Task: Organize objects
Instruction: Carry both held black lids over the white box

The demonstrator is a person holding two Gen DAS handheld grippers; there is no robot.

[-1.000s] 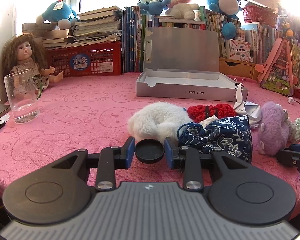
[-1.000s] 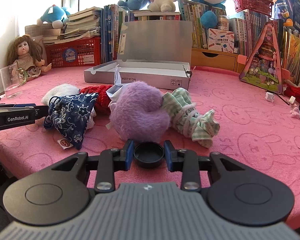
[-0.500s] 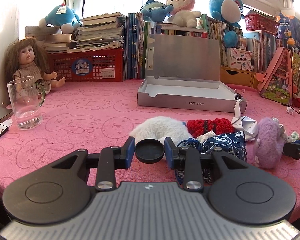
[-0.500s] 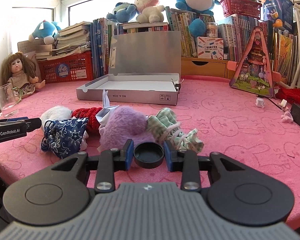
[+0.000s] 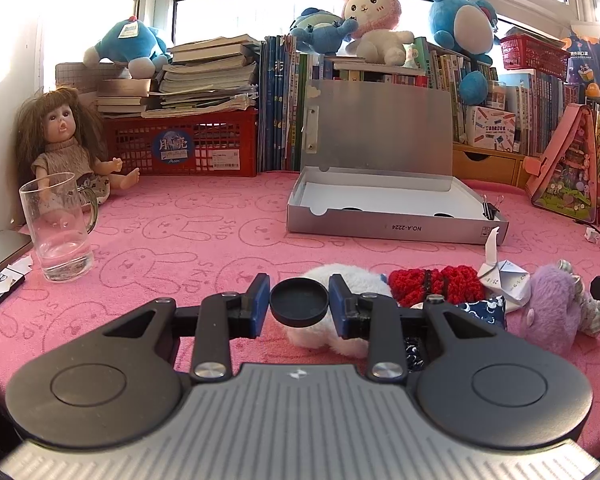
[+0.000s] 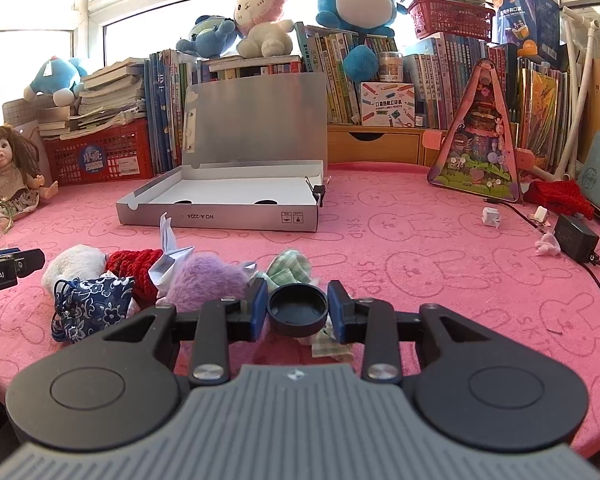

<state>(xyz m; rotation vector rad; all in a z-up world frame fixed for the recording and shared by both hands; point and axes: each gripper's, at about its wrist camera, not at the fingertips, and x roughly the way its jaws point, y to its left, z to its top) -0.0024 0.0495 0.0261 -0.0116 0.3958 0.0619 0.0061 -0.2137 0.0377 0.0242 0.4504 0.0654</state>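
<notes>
My left gripper [image 5: 299, 306] is shut on a black round cap [image 5: 299, 300], held above the pink cloth just in front of a white fluffy toy [image 5: 340, 276]. Beside that toy lie a red knit piece [image 5: 436, 286], a blue floral pouch [image 5: 480, 312], folded paper [image 5: 504, 276] and a purple plush [image 5: 552, 304]. My right gripper [image 6: 297, 308] is shut on a second black cap [image 6: 297, 306], above the purple plush [image 6: 208, 280] and a green checked cloth [image 6: 290, 266]. An open silver box [image 6: 220, 216] stands behind the pile, its lid upright.
A glass mug [image 5: 62, 232], a doll [image 5: 64, 148] and a phone [image 5: 0, 248] are at the left. A red basket [image 5: 180, 144], books and plush toys line the back. A pink triangular toy house [image 6: 480, 144] and a black charger with its cable [image 6: 576, 236] are at the right.
Both grippers have risen, so the pile now sits lower and smaller in each view. Each still holds its black cap. Nothing in the pile has moved.
</notes>
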